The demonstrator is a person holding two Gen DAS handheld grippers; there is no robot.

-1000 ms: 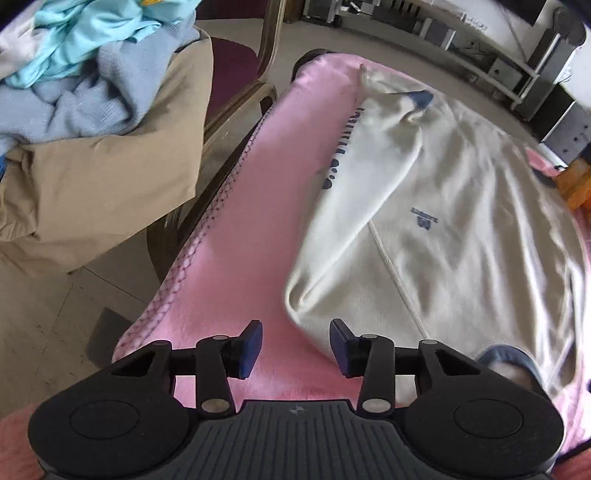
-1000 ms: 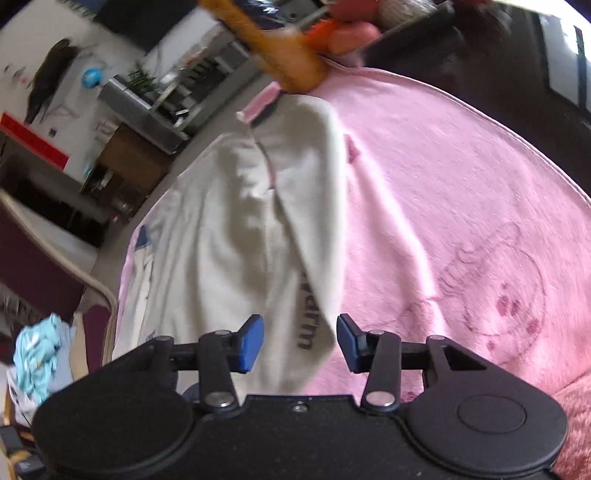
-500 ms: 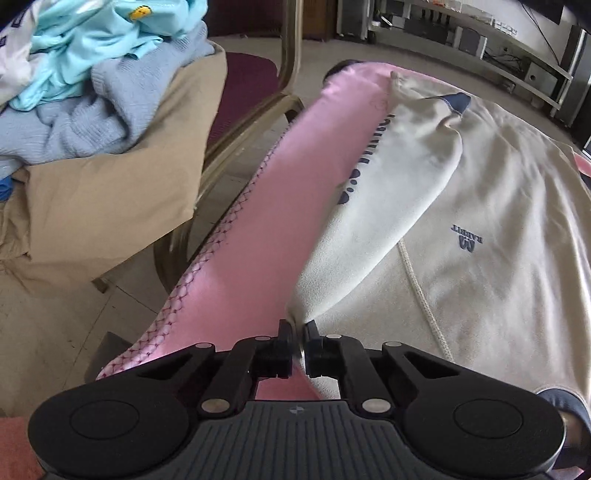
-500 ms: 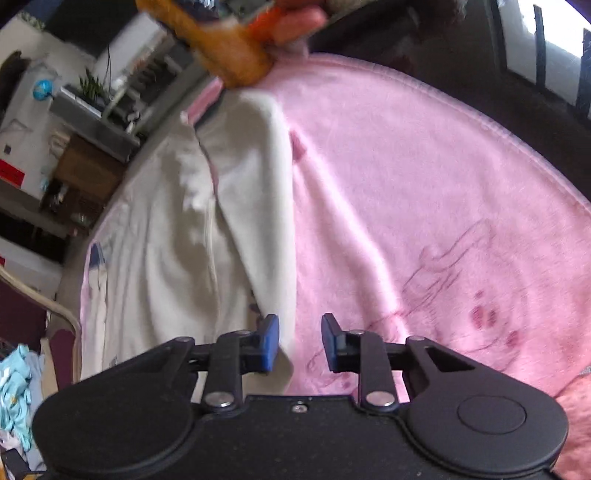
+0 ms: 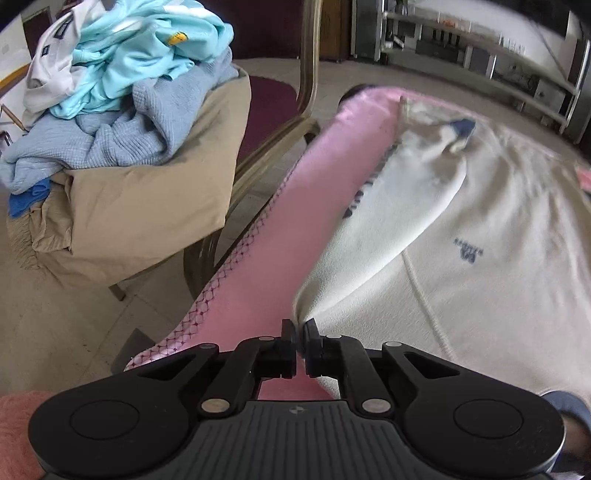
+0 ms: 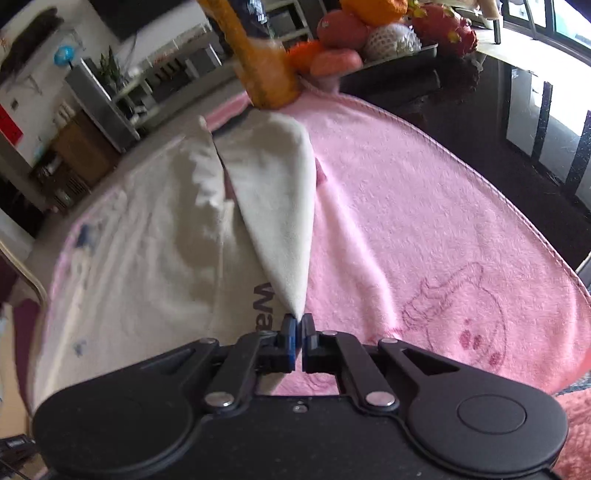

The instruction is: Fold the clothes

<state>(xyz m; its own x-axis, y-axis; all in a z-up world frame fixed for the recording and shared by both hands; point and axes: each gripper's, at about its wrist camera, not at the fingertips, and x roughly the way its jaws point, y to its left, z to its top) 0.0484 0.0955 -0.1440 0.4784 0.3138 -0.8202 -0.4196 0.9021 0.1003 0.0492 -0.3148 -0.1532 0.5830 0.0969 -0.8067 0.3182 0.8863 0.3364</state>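
A cream sweatshirt [image 5: 480,236] with navy lettering lies on a pink blanket [image 5: 295,236]. My left gripper [image 5: 299,328] is shut on the sweatshirt's near left corner, and the cloth rises from the jaws. In the right wrist view the same cream sweatshirt [image 6: 147,258] lies on the pink blanket [image 6: 406,221]. My right gripper [image 6: 298,321] is shut on its near right corner, and a taut fold of cloth [image 6: 280,221] runs up from the jaws.
A chair [image 5: 280,122] on the left holds a tan cloth [image 5: 147,206] piled with blue and aqua clothes [image 5: 122,103]. Fruit [image 6: 369,33] and an orange object [image 6: 262,70] sit beyond the blanket's far end. Shelving stands in the background.
Both grippers went from open to shut on the sweatshirt's near corners. Both corners now lift off the blanket.
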